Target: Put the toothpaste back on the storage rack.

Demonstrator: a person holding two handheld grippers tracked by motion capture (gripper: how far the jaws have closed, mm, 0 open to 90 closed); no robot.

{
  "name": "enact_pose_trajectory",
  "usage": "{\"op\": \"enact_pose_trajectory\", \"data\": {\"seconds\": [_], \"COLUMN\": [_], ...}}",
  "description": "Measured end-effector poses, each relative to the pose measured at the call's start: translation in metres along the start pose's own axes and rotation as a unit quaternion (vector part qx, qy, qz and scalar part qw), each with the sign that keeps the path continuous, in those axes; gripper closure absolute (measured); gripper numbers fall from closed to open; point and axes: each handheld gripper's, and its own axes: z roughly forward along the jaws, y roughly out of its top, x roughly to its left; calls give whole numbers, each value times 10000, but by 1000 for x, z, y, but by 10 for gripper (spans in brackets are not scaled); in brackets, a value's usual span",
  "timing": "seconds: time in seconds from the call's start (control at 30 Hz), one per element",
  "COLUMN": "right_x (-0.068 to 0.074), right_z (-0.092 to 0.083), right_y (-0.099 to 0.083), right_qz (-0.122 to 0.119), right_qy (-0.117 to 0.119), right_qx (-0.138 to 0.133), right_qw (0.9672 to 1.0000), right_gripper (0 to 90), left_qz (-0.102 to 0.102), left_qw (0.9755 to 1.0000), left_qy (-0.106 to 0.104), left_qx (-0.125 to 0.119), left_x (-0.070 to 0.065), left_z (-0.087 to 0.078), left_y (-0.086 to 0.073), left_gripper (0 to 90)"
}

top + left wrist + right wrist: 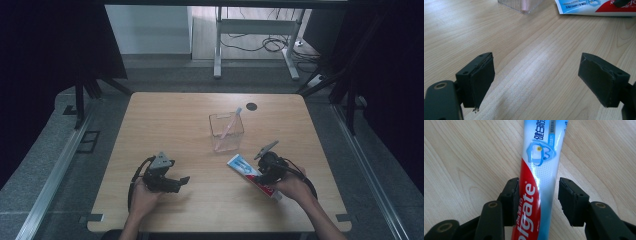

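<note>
One toothpaste tube [537, 182] flat on table, between parted right gripper [537, 200] jaws.

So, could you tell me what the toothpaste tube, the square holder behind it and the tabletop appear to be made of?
Toothpaste tube: probably soft laminated plastic, glossy; a highlight streak runs along its printed surface.
Square holder: clear, hard plastic, likely acrylic; the toothbrush inside shows through its walls.
Tabletop: pale wood or wood-look laminate with a matt finish; grain lines show and glare is only faint.

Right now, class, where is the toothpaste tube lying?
In the high view the toothpaste tube lies flat on the table's right side, just in front of the clear box, between the right tool's jaws.
</note>
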Motion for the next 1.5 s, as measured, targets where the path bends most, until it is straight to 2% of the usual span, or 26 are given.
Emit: {"op": "enact_pose_trajectory", "data": {"seconds": [0.3,0.57,0.67,0.7,0.77,0.8,0.93,1.27,1.5], "right_x": [1,0,-2,-1,-1,-1,-2,-2,-1], "right_z": [16,23,26,27,26,23,19,14,0], "right_y": [15,22,24,25,25,26,26,21,19], "right_qz": [35,139,178,249,281,296,397,471,452], "right_qy": [17,29,79,104,102,94,105,233,253], "right_qx": [504,810,915,943,933,961,926,782,477], "right_qw": [9987,9966,9956,9952,9952,9949,9949,9955,9975], "right_gripper": [476,467,485,540,573,635,690,716,716], "left_qz": [20,23,25,30,34,34,44,54,53], "left_qw": [10000,10000,10000,10000,10000,10000,10000,10000,9997], "left_qy": [-21,-36,-36,-38,-34,-34,-24,-14,-42], "left_qx": [36,63,72,77,80,80,72,79,218], "left_x": [-1,-1,-1,-1,-1,-1,-2,-2,0], "left_z": [1,2,3,3,3,3,3,3,6], "left_y": [0,0,0,0,0,0,0,0,-2], "left_gripper": [138,138,138,138,138,138,138,139,138]}}
